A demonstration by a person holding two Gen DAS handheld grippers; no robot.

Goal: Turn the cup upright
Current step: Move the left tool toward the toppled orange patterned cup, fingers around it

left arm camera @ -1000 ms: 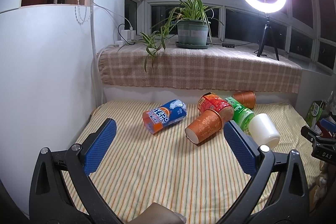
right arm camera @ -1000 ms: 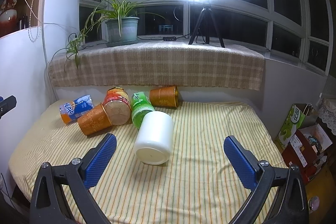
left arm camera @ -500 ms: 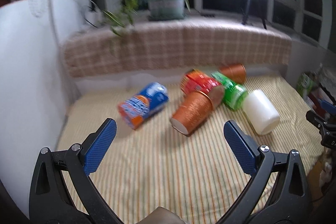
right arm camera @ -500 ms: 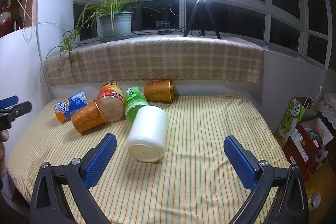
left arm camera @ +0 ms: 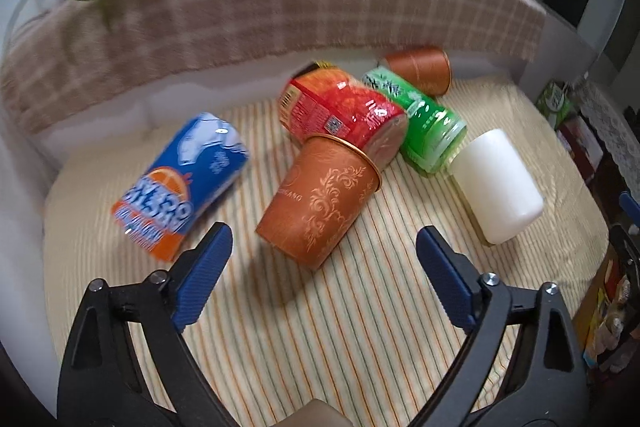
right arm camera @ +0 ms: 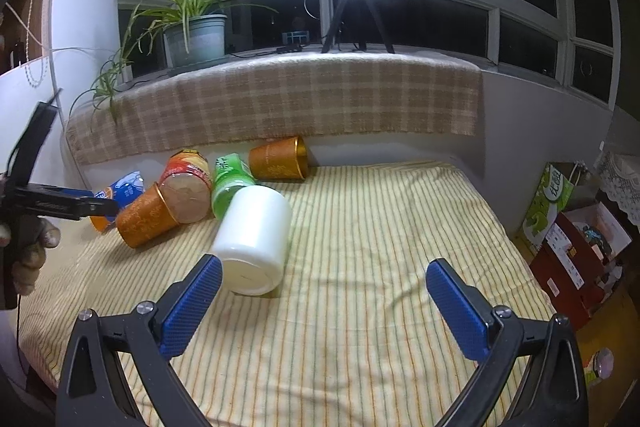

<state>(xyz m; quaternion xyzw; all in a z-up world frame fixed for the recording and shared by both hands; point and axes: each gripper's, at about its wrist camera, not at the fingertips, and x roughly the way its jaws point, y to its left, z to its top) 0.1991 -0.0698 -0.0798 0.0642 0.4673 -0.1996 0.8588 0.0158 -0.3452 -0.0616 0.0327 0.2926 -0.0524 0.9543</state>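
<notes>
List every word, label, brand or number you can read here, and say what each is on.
"...GANG": tail of a word on the near orange cup; the start is unreadable.
Blue and orange can: large lettering, too blurred to read.
Red tub: print too small.
Green bottle: white characters, blurred.
Green carton: white characters, not legible.

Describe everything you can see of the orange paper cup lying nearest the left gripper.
The orange paper cup lies on its side on the striped cloth, base toward the camera, gold-rimmed mouth pointing away. It looks like coated paper printed with paler floral scrolls and small lettering. Its rim rests against the red cup behind it. The open left gripper is just in front, not touching. In the right wrist view it lies left of the white cup, apart from it.
</notes>
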